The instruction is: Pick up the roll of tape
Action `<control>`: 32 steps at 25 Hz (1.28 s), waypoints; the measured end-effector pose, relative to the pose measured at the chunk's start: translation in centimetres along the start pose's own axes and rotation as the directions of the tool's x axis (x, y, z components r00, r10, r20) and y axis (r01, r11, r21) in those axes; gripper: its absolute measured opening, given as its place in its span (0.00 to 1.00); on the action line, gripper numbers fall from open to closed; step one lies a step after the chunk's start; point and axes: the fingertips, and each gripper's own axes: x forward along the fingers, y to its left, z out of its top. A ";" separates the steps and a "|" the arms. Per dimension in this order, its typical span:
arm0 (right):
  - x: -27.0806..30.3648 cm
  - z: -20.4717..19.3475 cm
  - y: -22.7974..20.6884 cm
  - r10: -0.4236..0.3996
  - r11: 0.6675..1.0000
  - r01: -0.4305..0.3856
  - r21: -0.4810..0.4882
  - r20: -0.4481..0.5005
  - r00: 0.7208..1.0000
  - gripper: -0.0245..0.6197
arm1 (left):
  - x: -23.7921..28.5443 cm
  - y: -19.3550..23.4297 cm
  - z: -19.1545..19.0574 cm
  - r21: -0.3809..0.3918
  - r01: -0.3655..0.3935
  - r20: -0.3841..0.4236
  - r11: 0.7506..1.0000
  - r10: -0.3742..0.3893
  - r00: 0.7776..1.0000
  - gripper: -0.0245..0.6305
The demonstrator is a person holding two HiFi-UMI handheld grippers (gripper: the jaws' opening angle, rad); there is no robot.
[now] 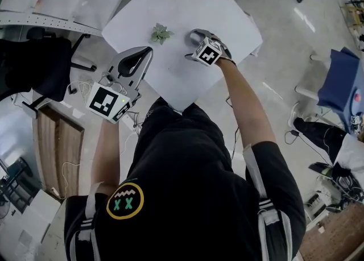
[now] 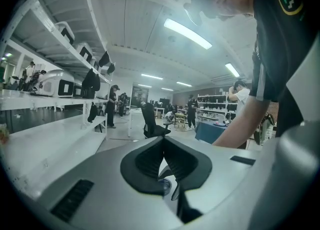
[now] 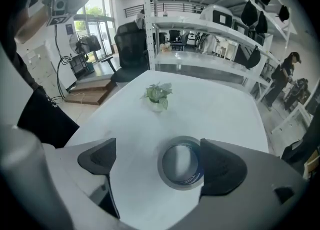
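Grey roll of tape lies flat on white round-cornered table, between the spread jaws of right gripper. Sits off-centre: hard by the right-hand pad, well apart from the other.

Risk, as I judge it: closing from here shoves the roll sideways over the smooth top before both pads bite. A steep approach may catch only the upper rim, so the roll tips or squirts towards the small green potted plant.

Left gripper: jaws together, empty, beside the table.
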 end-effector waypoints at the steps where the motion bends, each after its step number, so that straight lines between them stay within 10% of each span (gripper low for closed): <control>1: 0.5 -0.1 0.0 0.009 1.000 -0.009 -0.002 -0.014 1.000 0.87 | 0.0 0.1 0.0 0.000 -0.003 -0.003 1.000 0.003 1.000 0.06; 32: 6.1 -4.9 -0.3 0.000 0.982 -0.058 -0.180 -0.309 0.951 0.66 | -1.0 1.8 -1.4 -0.023 -0.047 -0.042 0.999 0.046 0.998 0.06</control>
